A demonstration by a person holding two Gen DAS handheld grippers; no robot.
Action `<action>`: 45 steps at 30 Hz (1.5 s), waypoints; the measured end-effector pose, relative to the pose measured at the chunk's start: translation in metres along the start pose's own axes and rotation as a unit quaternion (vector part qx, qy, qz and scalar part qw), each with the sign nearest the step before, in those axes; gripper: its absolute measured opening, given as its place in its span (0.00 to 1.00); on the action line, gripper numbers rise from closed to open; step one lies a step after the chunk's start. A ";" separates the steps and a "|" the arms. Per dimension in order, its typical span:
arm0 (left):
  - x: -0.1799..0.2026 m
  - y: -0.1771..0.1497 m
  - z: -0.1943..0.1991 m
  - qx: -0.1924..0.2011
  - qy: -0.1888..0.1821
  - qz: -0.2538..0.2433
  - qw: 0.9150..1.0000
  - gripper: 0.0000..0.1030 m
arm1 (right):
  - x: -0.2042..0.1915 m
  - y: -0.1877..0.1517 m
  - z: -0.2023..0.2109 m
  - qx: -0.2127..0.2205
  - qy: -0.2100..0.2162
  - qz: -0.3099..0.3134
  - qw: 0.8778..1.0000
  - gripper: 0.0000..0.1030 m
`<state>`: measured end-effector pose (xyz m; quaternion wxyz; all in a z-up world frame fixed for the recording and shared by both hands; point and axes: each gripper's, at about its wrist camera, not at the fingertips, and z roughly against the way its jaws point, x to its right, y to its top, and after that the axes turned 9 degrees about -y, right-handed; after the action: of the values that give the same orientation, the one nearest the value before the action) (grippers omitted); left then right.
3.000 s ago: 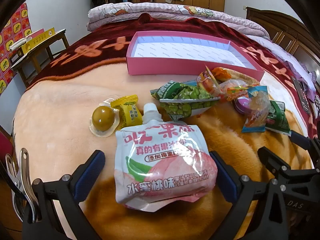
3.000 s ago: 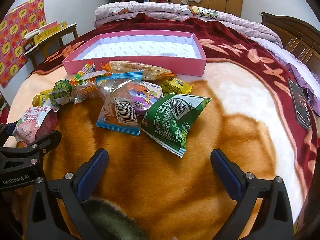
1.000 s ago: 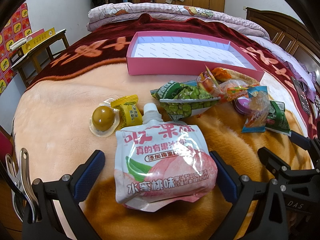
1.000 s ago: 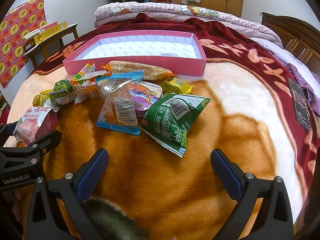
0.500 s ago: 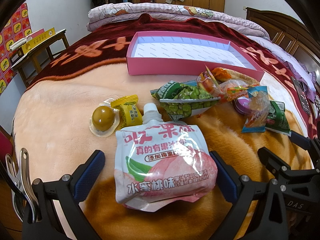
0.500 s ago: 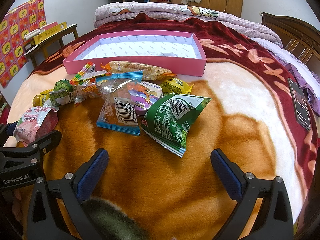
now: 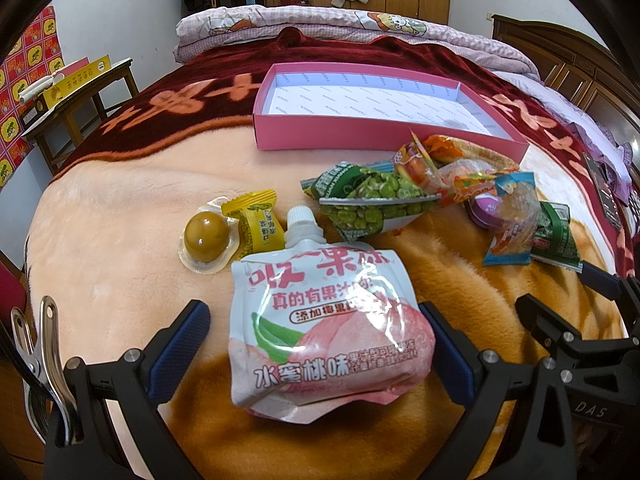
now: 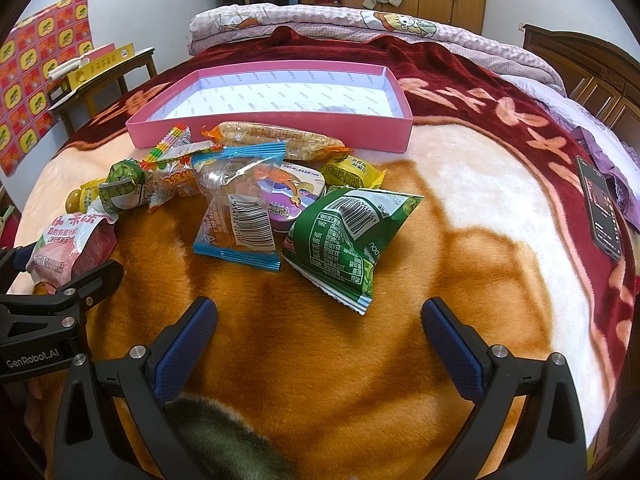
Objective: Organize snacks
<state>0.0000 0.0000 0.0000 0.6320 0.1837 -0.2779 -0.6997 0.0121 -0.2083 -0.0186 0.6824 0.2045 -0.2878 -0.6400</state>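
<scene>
A white and pink peach jelly pouch (image 7: 328, 328) lies on the blanket between the open fingers of my left gripper (image 7: 316, 340), not gripped. Beyond it lie a brown ball in a clear cup (image 7: 206, 237), a yellow candy (image 7: 258, 226) and a green pea bag (image 7: 368, 204). An empty pink box (image 7: 376, 112) sits further back. My right gripper (image 8: 320, 332) is open and empty, just short of a green bag (image 8: 348, 236), a clear blue-edged bag (image 8: 240, 208), a purple tin (image 8: 296, 196) and a long corn snack (image 8: 276, 138). The pink box also shows in the right wrist view (image 8: 276, 120).
A dark phone (image 8: 600, 208) lies on the blanket at the right. A wooden side table (image 7: 76, 100) with a yellow box stands at the left of the bed. Folded quilts (image 8: 360, 24) lie at the far end. Bare blanket lies right of the snacks.
</scene>
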 end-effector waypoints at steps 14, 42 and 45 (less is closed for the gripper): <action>0.000 0.002 0.006 -0.007 -0.013 -0.010 1.000 0.99 | 0.005 -0.001 0.004 -0.011 0.023 0.017 1.000 1.00; -0.008 0.006 0.054 0.002 -0.055 -0.028 0.998 0.92 | 0.021 0.018 0.020 -0.004 0.061 0.029 0.998 0.97; -0.006 0.007 0.046 -0.006 -0.053 -0.026 0.998 0.91 | 0.025 0.023 0.013 -0.012 0.067 0.020 0.998 0.97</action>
<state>-0.0212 0.0125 0.0397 0.5991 0.1500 -0.3021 -0.7261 0.0213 -0.2298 0.0090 0.7150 0.2329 -0.2381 -0.6146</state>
